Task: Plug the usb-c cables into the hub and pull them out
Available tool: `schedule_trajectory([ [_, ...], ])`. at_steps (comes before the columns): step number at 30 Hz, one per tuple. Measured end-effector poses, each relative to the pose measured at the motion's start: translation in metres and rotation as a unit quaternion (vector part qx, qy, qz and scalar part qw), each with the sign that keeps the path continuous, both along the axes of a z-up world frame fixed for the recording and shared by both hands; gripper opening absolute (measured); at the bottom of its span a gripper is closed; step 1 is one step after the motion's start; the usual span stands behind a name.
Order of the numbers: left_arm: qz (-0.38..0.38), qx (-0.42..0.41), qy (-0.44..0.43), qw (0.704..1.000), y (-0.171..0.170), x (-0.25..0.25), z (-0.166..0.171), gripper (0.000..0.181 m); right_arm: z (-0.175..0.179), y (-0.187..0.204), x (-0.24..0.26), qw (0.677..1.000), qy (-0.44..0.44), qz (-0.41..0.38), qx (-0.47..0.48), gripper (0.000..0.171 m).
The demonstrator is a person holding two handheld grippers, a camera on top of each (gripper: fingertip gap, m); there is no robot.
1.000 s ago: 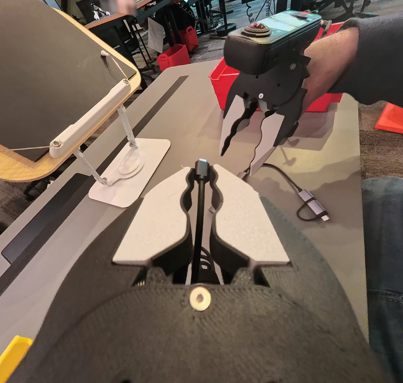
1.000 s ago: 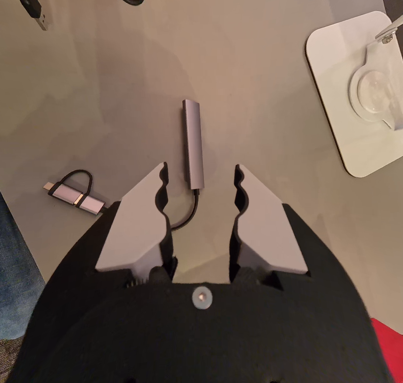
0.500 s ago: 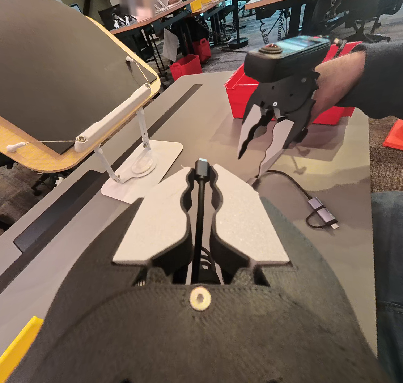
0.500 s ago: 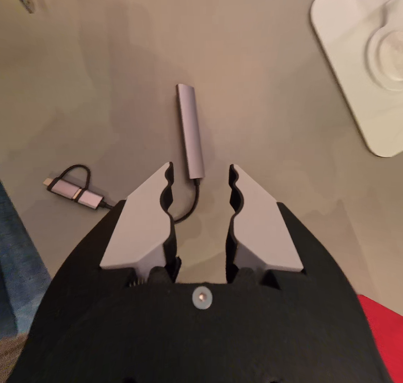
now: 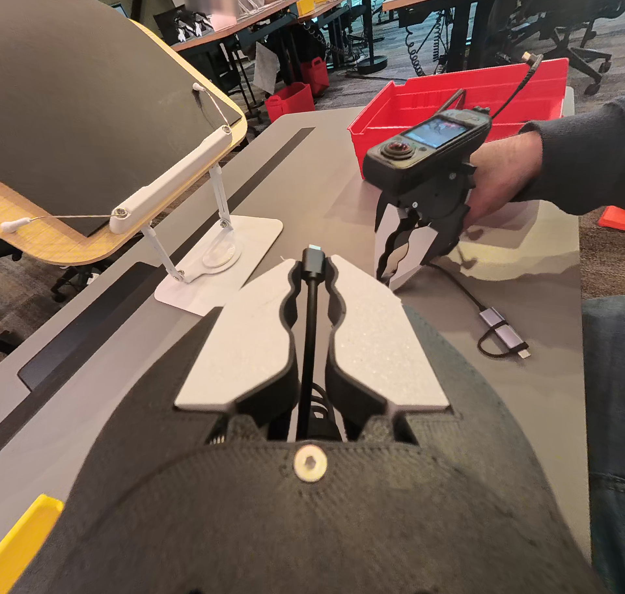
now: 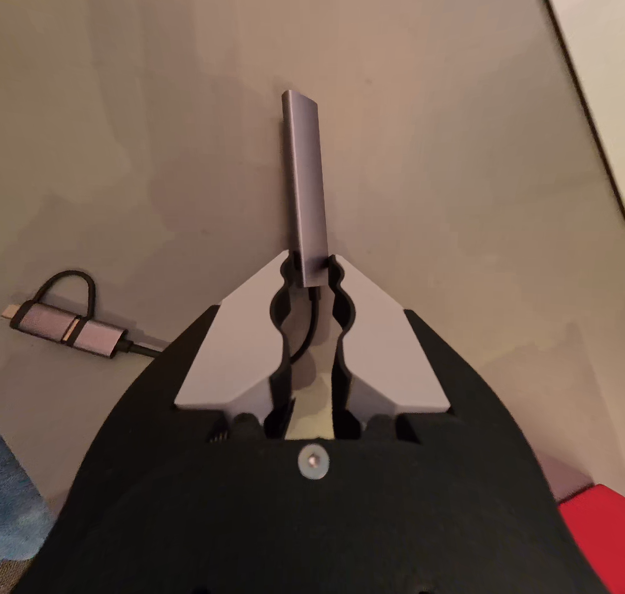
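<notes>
My left gripper (image 5: pixel 313 264) is shut on a black USB-C cable (image 5: pixel 309 334). Its plug (image 5: pixel 314 257) sticks out past the fingertips, above the grey table (image 5: pixel 304 178). My right gripper (image 6: pixel 311 264) is shut on the near end of the slim grey hub (image 6: pixel 306 185), which points away from me on the table. The hub's own short black lead (image 6: pixel 309 327) runs back between the fingers to a grey two-part adapter plug (image 6: pixel 67 331). In the left wrist view the right gripper (image 5: pixel 399 270) points down at the table to the right of the plug, and the hub is hidden.
A wooden board on a white stand (image 5: pixel 189 175) with a white base plate (image 5: pixel 250 239) is on the left. A red bin (image 5: pixel 473 101) stands at the table's far right. The adapter plug (image 5: pixel 504 332) lies at the right. A person's hand (image 5: pixel 500 175) holds the right gripper. About 20 cm separates my left fingertips from my right.
My right gripper has come down and forward over the hub and closed from open onto its near end. My left gripper still holds the cable.
</notes>
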State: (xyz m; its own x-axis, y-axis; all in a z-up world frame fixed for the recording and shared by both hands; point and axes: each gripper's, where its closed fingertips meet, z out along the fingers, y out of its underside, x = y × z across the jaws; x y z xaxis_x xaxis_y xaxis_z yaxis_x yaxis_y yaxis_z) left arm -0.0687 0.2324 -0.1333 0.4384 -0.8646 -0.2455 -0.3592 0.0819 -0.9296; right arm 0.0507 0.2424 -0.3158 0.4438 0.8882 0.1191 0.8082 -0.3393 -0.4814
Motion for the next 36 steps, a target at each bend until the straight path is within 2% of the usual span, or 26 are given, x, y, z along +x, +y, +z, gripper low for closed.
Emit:
schedule_trajectory([
  [3, 0.002, 0.001, -0.005, 1.0, 0.001, -0.002, 0.003, 0.013, 0.016, 0.004, -0.001, 1.0, 0.021, -0.008, 0.016, 0.016],
  [6, 0.004, 0.004, -0.011, 1.0, 0.001, -0.004, 0.008, 0.012, 0.048, 0.011, -0.001, 0.997, 0.048, -0.016, 0.052, 0.016],
  [13, 0.007, 0.011, -0.016, 1.0, 0.0, -0.007, 0.014, 0.013, 0.173, 0.031, 0.029, 0.973, 0.114, -0.077, 0.186, 0.016],
  [18, 0.007, 0.009, -0.01, 1.0, 0.001, -0.008, 0.01, 0.013, 0.261, 0.046, 0.084, 0.95, 0.101, -0.119, 0.27, 0.016],
  [21, 0.007, 0.007, -0.008, 1.0, 0.001, -0.008, 0.007, 0.013, 0.298, 0.055, 0.122, 0.939, 0.098, -0.144, 0.297, 0.015],
  [26, 0.007, 0.004, -0.008, 1.0, 0.002, -0.008, 0.005, 0.013, 0.309, 0.061, 0.181, 0.928, 0.083, -0.19, 0.309, 0.016],
  [33, 0.006, -0.007, -0.002, 1.0, 0.004, -0.006, -0.005, 0.013, 0.288, 0.042, 0.221, 0.917, 0.083, -0.227, 0.316, 0.016],
  [34, 0.006, -0.009, 0.0, 1.0, 0.003, -0.005, -0.007, 0.013, 0.285, 0.041, 0.227, 0.916, 0.087, -0.233, 0.315, 0.008],
  [36, 0.004, -0.011, 0.003, 1.0, 0.003, -0.003, -0.011, 0.013, 0.281, 0.042, 0.241, 0.91, 0.088, -0.25, 0.32, 0.007],
])
